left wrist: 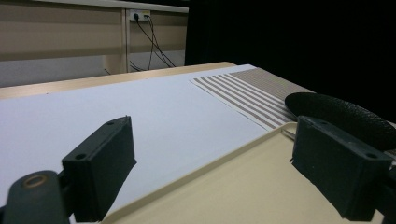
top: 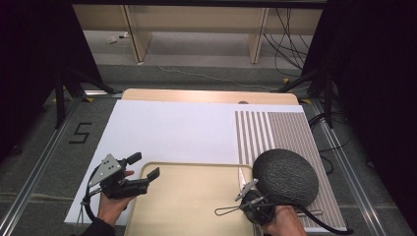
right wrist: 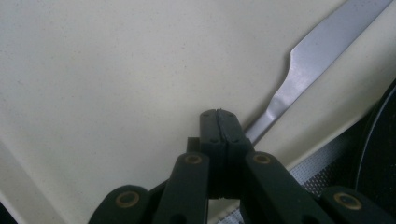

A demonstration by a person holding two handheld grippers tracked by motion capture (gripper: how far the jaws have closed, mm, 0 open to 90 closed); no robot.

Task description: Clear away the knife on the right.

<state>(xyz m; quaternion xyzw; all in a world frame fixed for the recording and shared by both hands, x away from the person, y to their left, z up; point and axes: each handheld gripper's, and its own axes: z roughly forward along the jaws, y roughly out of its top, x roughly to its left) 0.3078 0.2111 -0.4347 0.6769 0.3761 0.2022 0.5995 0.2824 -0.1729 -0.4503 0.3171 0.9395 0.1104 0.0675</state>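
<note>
A beige tray (top: 187, 201) lies at the table's near edge. My left gripper (top: 143, 165) hovers over the tray's left corner, open, with nothing between its jaws (left wrist: 210, 158). My right gripper (top: 248, 196) is at the tray's right side, its jaws pressed together (right wrist: 219, 114). A flat metal knife (right wrist: 317, 51) lies along the tray's right rim (top: 241, 177); its near end runs behind the right jaw, so I cannot tell whether it is pinched. A black textured dome (top: 285, 177) sits just right of the tray (left wrist: 345, 114).
A white sheet (top: 167, 130) covers most of the table, and a brown striped mat (top: 275, 130) lies on its right part under the dome. Dark curtains and stand legs flank the table. Cables run on the floor at the back right.
</note>
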